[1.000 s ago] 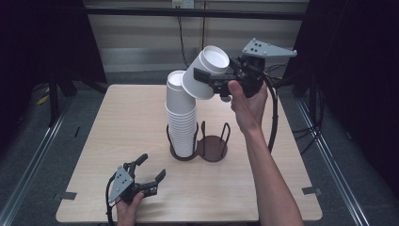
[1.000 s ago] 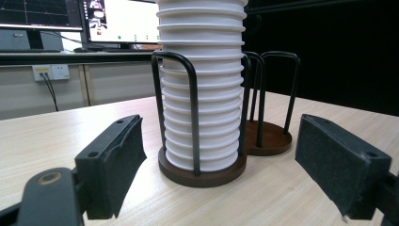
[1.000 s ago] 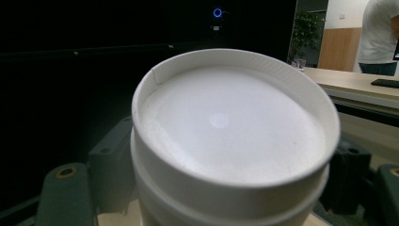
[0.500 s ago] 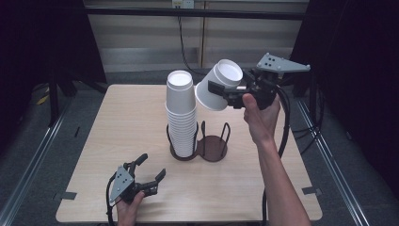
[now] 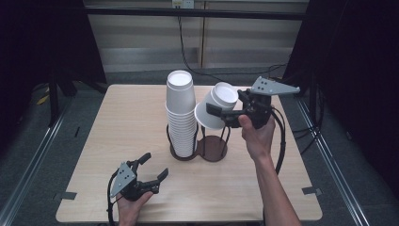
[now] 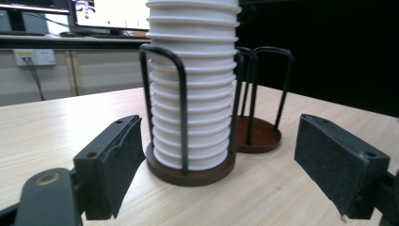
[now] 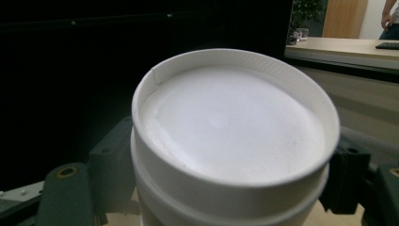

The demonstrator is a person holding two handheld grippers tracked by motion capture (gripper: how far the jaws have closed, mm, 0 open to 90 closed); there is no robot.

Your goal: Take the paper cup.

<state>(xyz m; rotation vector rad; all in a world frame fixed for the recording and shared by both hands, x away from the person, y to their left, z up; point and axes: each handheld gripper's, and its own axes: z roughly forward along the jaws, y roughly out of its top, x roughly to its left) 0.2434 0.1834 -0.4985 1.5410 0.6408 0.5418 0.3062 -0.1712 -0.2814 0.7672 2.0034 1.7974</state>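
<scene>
- The right gripper [image 5: 225,114] is clamped on a white paper cup [image 5: 215,109], one jaw on each side of the cup's wall; in the right gripper view the cup [image 7: 233,141] sits between the two dark jaws with its closed bottom facing the camera.
- The cup is held upside down and tilted, bottom up and toward the stack, mouth down and toward the hand.
- It hangs in the air above the empty ring of the cup holder [image 5: 212,148], just to the right of the tall stack and not touching it, as far as the high view shows.
- The right hand [image 5: 256,136] grips the tool from below, with the grey three-cornered plate on top and the cable looping down beside the forearm.
- The left gripper [image 5: 147,174] rests low over the near-left part of the table [image 5: 117,117], its jaws parted with nothing between them.
- In the left gripper view the two black pads [image 6: 117,165] stand apart, framing the stack beyond, well short of it.
- The stack of white cups [image 5: 180,115] stands upside down in the left ring of the dark wire holder, whose uprights [image 6: 181,103] run up its sides.
- The holder's second ring, a brown disc with its own wire loops [image 6: 263,134], stands right beside it, with no cup in it.
- The holder sits near the middle of the pale wooden table.
</scene>
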